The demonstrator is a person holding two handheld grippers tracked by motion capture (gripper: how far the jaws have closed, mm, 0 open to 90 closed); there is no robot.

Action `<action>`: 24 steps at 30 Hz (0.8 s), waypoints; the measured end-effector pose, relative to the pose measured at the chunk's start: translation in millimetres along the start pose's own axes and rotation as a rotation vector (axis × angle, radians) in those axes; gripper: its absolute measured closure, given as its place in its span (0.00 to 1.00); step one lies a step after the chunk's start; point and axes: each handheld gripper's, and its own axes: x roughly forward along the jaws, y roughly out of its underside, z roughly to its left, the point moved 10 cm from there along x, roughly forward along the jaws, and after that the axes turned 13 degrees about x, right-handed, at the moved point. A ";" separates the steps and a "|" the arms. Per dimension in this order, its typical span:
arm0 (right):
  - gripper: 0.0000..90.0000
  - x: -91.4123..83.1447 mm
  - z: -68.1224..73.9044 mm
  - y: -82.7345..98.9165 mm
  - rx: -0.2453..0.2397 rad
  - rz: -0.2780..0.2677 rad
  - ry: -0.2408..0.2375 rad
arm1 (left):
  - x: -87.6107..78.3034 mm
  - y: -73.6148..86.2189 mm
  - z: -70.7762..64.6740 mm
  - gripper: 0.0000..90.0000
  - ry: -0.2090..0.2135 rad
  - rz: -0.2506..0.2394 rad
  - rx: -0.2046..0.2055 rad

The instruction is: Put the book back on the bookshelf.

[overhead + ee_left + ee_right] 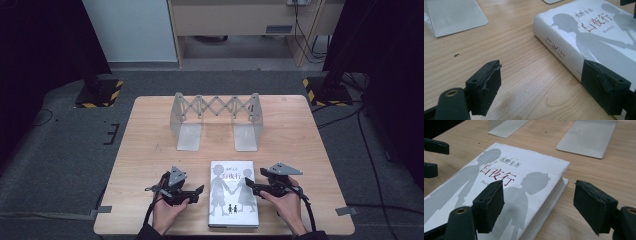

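Wooden table, book flat near front edge — left gripper and right gripper flanking it, both wide, gripping nothing.

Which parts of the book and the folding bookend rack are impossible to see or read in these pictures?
- Book: small cover lettering, too small in the high view.
- Book's near corner, left gripper view: hidden behind the left claw's right jaw.
- Book's lower cover, right gripper view: covered by the right claw's left jaw.
- Bookend rack: uprights cut off by the top edge in both gripper views.
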 end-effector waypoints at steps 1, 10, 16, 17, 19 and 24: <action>0.27 1.1 0.6 0.9 -0.001 0.002 -0.002 | 0.8 1.0 0.1 0.18 -0.001 0.005 0.003; 0.27 9.2 6.7 8.7 0.023 0.023 -0.033 | 7.4 13.1 5.6 0.17 -0.016 0.060 0.014; 0.27 12.4 9.2 10.6 0.043 0.024 -0.054 | 10.9 19.6 10.6 0.16 -0.026 0.085 0.016; 0.26 12.9 9.4 10.7 0.045 0.023 -0.056 | 11.5 20.3 10.8 0.15 -0.026 0.088 0.017; 0.26 13.7 10.1 11.0 0.051 0.022 -0.057 | 12.5 21.4 11.4 0.15 -0.029 0.092 0.020; 0.25 15.0 10.6 11.3 0.059 0.021 -0.061 | 14.7 24.1 12.3 0.14 -0.029 0.104 0.025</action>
